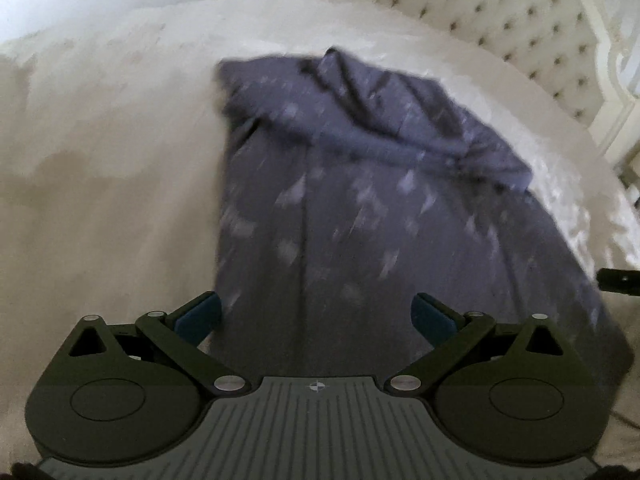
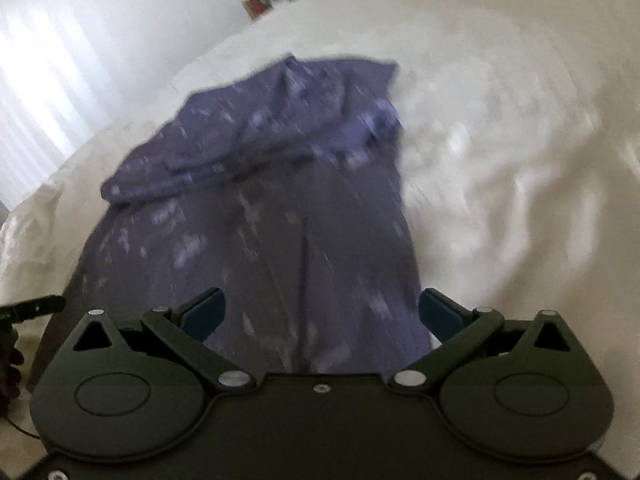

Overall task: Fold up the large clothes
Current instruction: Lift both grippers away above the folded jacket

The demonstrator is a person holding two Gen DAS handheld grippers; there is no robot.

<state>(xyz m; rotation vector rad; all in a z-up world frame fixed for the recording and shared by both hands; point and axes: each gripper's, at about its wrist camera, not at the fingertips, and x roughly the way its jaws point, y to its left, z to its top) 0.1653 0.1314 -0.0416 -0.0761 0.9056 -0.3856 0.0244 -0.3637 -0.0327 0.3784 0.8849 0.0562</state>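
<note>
Ahead of my left gripper [image 1: 316, 316] and right gripper [image 2: 322, 314], both gaping empty, the purple garment [image 1: 360, 200] is lying on the white bed [image 1: 100, 160], its far end seemingly folded over, though blurred.

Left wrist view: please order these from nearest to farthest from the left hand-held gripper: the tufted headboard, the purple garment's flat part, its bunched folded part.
From the left hand-held gripper, jaws open:
1. Flat part of the purple garment, directly ahead.
2. Bunched folded part, farther up the white bed.
3. Tufted headboard, far upper right.
</note>
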